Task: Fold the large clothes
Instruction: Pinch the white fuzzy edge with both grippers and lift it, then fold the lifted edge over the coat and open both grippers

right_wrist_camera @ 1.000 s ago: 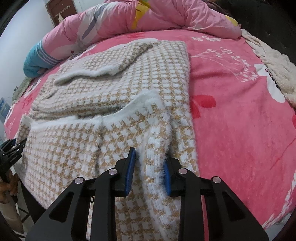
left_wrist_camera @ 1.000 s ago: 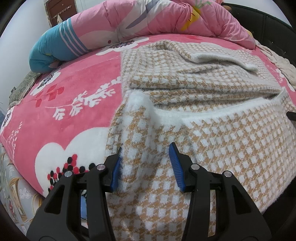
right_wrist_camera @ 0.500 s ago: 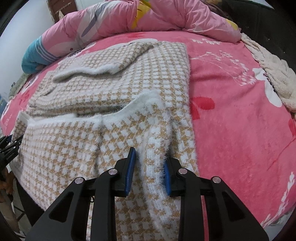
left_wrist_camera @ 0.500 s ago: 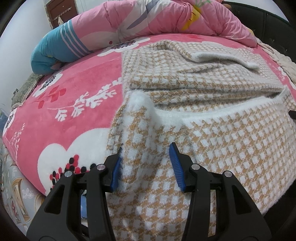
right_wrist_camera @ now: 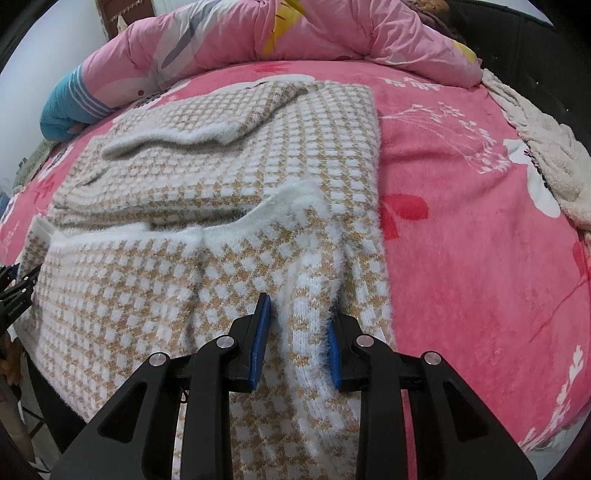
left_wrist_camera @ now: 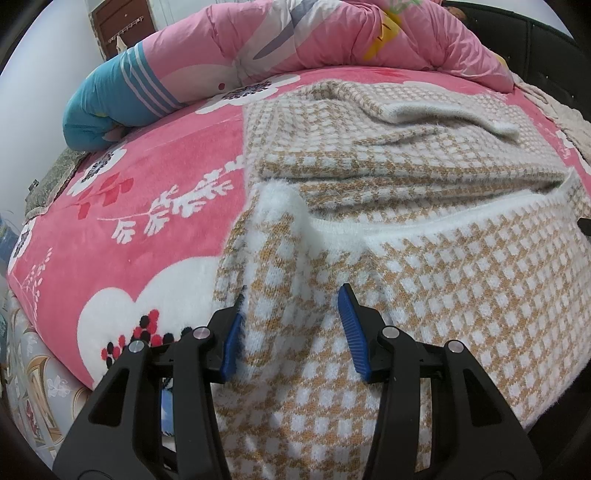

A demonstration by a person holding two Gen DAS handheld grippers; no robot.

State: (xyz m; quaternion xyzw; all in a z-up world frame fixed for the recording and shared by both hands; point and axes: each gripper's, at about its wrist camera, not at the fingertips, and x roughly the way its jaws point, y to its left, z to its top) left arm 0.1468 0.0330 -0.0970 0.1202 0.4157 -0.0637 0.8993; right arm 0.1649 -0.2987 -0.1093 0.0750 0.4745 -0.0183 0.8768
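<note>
A fluffy tan-and-white checked sweater (left_wrist_camera: 443, 280) lies spread on a pink flowered blanket (left_wrist_camera: 147, 221). Its near part is lifted and doubled over towards the far part, with a white fuzzy edge across the middle. My left gripper (left_wrist_camera: 293, 325) is shut on a bunch of the sweater's near left corner. In the right wrist view the sweater (right_wrist_camera: 147, 288) fills the middle, and my right gripper (right_wrist_camera: 297, 332) is shut on a ridge of its near right corner. The left gripper's black fingers (right_wrist_camera: 14, 291) show at that view's left border.
A pink duvet with a blue end (left_wrist_camera: 332, 33) is heaped along the far side of the bed. A cream fleece cloth (right_wrist_camera: 546, 162) lies at the right edge by a black padded frame (left_wrist_camera: 546, 48). The bed's side (left_wrist_camera: 33, 369) drops away at near left.
Hardly anything differs. Both grippers keep the same hold on the sweater, and the right wrist view has only drifted slightly.
</note>
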